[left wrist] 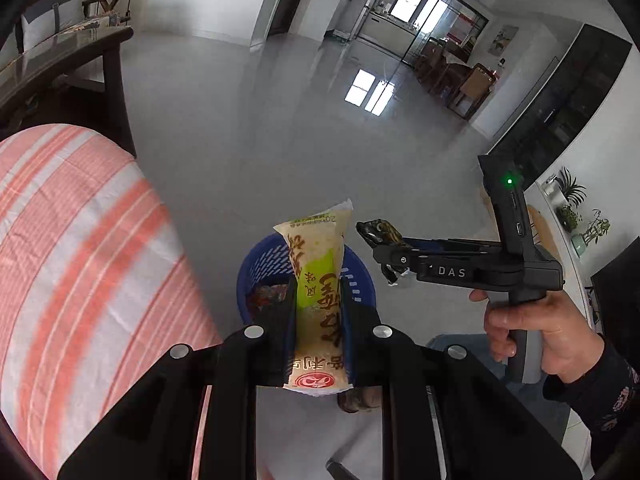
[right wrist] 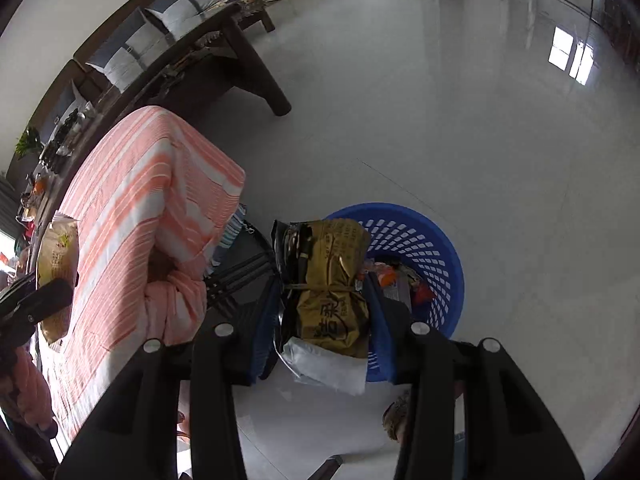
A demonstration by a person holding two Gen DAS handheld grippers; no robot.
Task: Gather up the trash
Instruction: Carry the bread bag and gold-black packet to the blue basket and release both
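My left gripper [left wrist: 320,304] is shut on a pale yellow and green snack wrapper [left wrist: 318,264], which stands upright between the fingers. Right below it on the floor is a blue plastic basket [left wrist: 362,280] with some trash inside. At the right, a hand holds my right gripper [left wrist: 384,252], its tips closed on a dark gold wrapper [left wrist: 378,232]. In the right wrist view, my right gripper [right wrist: 324,292] is shut on that crumpled gold wrapper [right wrist: 332,280], just left of the blue basket [right wrist: 424,240]. My left gripper [right wrist: 36,300] with its wrapper [right wrist: 56,256] shows at the far left.
A pink and white striped cloth [right wrist: 140,208] covers a bulky piece of furniture left of the basket. A dark wooden table [right wrist: 240,60] stands behind it. Glossy grey floor [right wrist: 460,120] stretches beyond the basket. A black folded frame [right wrist: 240,272] sits between cloth and basket.
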